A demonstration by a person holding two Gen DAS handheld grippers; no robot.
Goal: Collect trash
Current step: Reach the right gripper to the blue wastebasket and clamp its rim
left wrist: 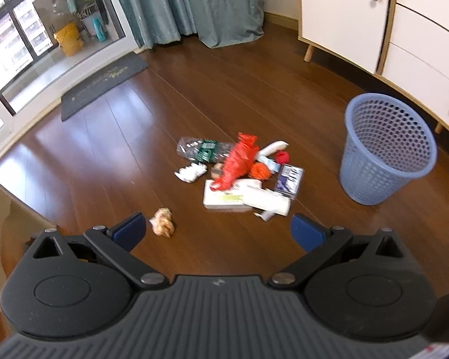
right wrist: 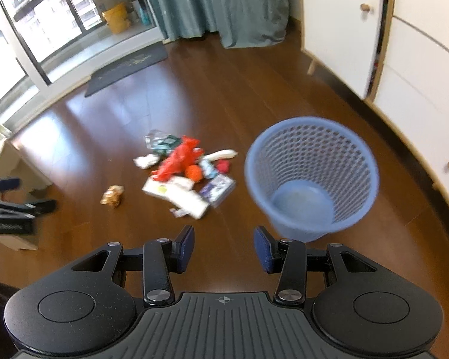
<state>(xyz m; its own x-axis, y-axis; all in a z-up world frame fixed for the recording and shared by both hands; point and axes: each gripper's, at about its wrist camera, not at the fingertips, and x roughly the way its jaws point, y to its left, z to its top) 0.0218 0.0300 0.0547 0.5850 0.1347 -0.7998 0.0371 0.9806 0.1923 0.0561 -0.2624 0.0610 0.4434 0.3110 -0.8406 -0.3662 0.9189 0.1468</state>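
1. Right now I have both grippers up above a dark wooden floor [left wrist: 164,104], looking down at a heap of trash.
2. My left gripper [left wrist: 218,233] has its blue-padded fingers [left wrist: 128,233] spread wide with nothing between them; only bare floor shows in the gap.
3. My right gripper [right wrist: 223,248] stands about half open, its pads [right wrist: 185,248] apart and empty, over floor just in front of the basket.
4. The trash pile [left wrist: 239,173] sits in the middle of the floor: a crushed clear plastic bottle [left wrist: 200,149] with a green label at the far left, a red plastic bag [left wrist: 239,161] draped across the middle, and a flat white box [left wrist: 224,197] under the bag's near end.
5. An orange ball of yarn [left wrist: 259,172] and a smaller red one [left wrist: 283,157] lie just right of the bag, with a white tube-shaped thing [left wrist: 274,146] behind them and a dark blue packet [left wrist: 289,181] at the pile's right edge.
6. A crumpled white wrapper [left wrist: 190,173] lies at the left of the pile.
7. A crumpled brown paper ball [left wrist: 163,226] lies apart from the heap, near my left gripper's left finger.
8. The blue mesh wastebasket [left wrist: 386,149] stands upright to the right of the pile, near a white cabinet [left wrist: 344,15]; from the right wrist view its bottom looks empty.
9. A dark doormat [left wrist: 104,83] lies by the glass door at the far left.
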